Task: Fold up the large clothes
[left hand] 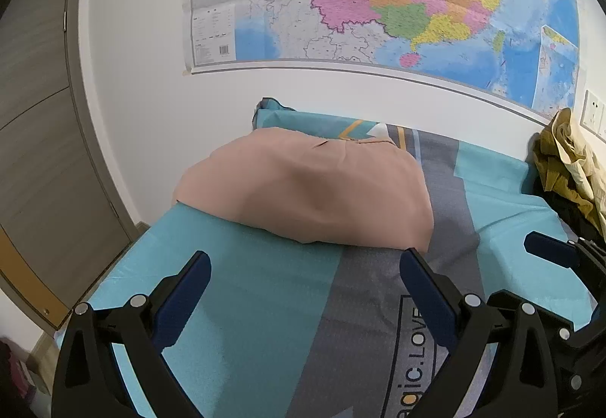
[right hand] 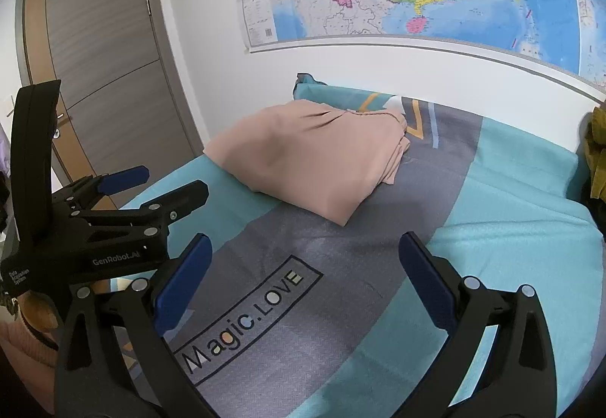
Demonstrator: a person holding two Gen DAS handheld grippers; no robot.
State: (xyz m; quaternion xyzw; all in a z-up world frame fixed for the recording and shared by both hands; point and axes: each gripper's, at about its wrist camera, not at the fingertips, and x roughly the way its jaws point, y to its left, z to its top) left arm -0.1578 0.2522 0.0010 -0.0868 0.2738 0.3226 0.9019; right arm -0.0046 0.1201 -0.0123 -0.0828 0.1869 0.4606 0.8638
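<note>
Left wrist view: the left gripper [left hand: 305, 266] hangs released and empty above the bedsheet [left hand: 242, 266], just short of the folded pink garment [left hand: 303, 187]. The right gripper [right hand: 305, 251], equally spread, holds nothing. A careless nudge could slide the stacked layers apart, and the heap of clothes [left hand: 568, 160] at far right waits.

Both the left gripper [left hand: 305, 268] and the right gripper [right hand: 305, 251] hover side by side, jaws spread wide, holding nothing.

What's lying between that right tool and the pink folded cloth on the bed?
Nothing but bare bedsheet: its grey band and the "Magic.LOVE" print separate the open right tool from the folded pink garment, shown in the right wrist view.
</note>
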